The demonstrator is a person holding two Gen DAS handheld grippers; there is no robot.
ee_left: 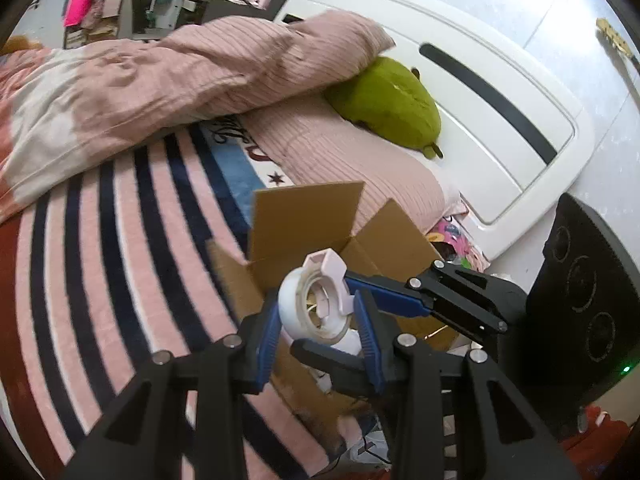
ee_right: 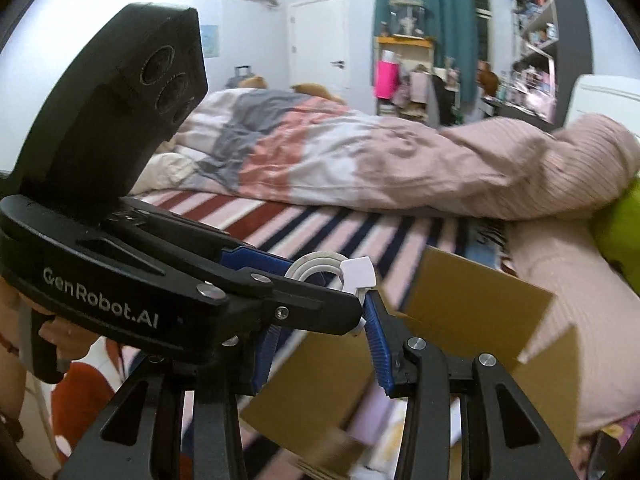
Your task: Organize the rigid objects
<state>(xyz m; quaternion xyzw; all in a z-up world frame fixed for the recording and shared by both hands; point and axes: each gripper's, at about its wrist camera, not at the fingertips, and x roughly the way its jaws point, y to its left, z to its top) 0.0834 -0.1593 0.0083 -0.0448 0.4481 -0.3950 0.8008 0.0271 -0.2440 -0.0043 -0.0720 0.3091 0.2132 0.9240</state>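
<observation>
My left gripper point(ee_left: 316, 316) is shut on a white tape dispenser with a roll of clear tape point(ee_left: 316, 304) and holds it above an open cardboard box point(ee_left: 312, 216) on the striped bed. In the right wrist view the same dispenser point(ee_right: 332, 270) sits in the left gripper's blue fingers point(ee_right: 256, 260), which cross in front of my right gripper point(ee_right: 322, 344). My right gripper is open, its jaws on either side of the left gripper's tip, just over the box point(ee_right: 472, 300). In the left wrist view the right gripper point(ee_left: 390, 298) reaches in from the right, next to the dispenser.
A pink pillow and crumpled duvet point(ee_left: 168, 80) lie on the striped blanket point(ee_left: 100, 240) behind the box. A green plush point(ee_left: 388, 104) rests against the white headboard point(ee_left: 500, 92). Colourful items lie on the floor by the bed point(ee_left: 456, 240).
</observation>
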